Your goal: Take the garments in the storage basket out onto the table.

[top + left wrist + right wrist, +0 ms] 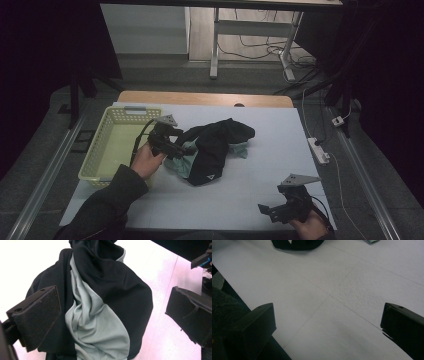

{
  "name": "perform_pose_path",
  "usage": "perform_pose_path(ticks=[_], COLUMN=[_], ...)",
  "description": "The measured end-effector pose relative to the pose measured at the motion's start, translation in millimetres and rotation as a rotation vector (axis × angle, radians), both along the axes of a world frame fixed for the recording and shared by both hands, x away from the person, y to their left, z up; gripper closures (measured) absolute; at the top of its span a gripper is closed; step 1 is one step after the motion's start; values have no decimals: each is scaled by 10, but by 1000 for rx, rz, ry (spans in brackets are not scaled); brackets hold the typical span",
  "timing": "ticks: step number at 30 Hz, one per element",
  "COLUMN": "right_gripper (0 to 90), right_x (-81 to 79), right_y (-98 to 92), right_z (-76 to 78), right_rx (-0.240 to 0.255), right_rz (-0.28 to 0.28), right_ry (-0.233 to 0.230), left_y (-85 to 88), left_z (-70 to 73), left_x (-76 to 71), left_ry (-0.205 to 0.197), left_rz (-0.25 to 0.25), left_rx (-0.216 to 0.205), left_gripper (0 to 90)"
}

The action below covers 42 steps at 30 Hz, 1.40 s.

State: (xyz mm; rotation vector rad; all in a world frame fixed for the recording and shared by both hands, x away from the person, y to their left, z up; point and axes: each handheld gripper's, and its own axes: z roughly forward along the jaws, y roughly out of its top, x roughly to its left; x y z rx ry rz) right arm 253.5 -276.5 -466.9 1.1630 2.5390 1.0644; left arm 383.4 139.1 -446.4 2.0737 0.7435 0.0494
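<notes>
A crumpled black garment (215,145) with a pale mint lining lies in the middle of the white-covered table (270,165). My left gripper (182,147) hovers at the garment's left edge, held by a hand in a dark sleeve. In the left gripper view the garment (105,302) spreads between the wide-apart jaws, and the left gripper (112,315) is open. My right gripper (267,210) sits near the table's front right corner, well away from the cloth. In its own view the right gripper (327,327) stands open over bare table, with the garment's hem (297,243) at the top edge.
A pale yellow mesh basket (95,145) with a grey handle stands at the table's left side, beside my left hand. A white power strip (318,150) lies on the floor off the right edge. A desk frame and cables are behind the table.
</notes>
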Motion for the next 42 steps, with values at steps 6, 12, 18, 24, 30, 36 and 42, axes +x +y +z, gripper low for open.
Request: perform_pose_path(ticks=[6,12,18,24,30,36,42], right_gripper=[0,0,0,0,0,0,0], right_x=[-1,-2,0,-4,-6,-6,-7], right_y=[-4,-6,-13,-11,-3,-2,0], right_z=[3,6,6,9,10,9,9], right_rx=[4,7,13,14,9,4,1], right_rz=[-1,-2,-7,-5,-6,-7,-7], right_ry=[-1,-2,-4,-10,-11,-13,-14], left_y=[34,71,139,235,314,366,445], left_z=[18,28,70,66,52,39,35], left_x=[-95,-179,-277,-388,-467,-549,-646], left_ry=[-8,5,2,7,12,14,17], left_rz=[3,8,21,37,50,59,76], left_rx=[-4,-19,-31,-37,-39,-31,-29], left_gripper=[0,0,0,0,0,0,0])
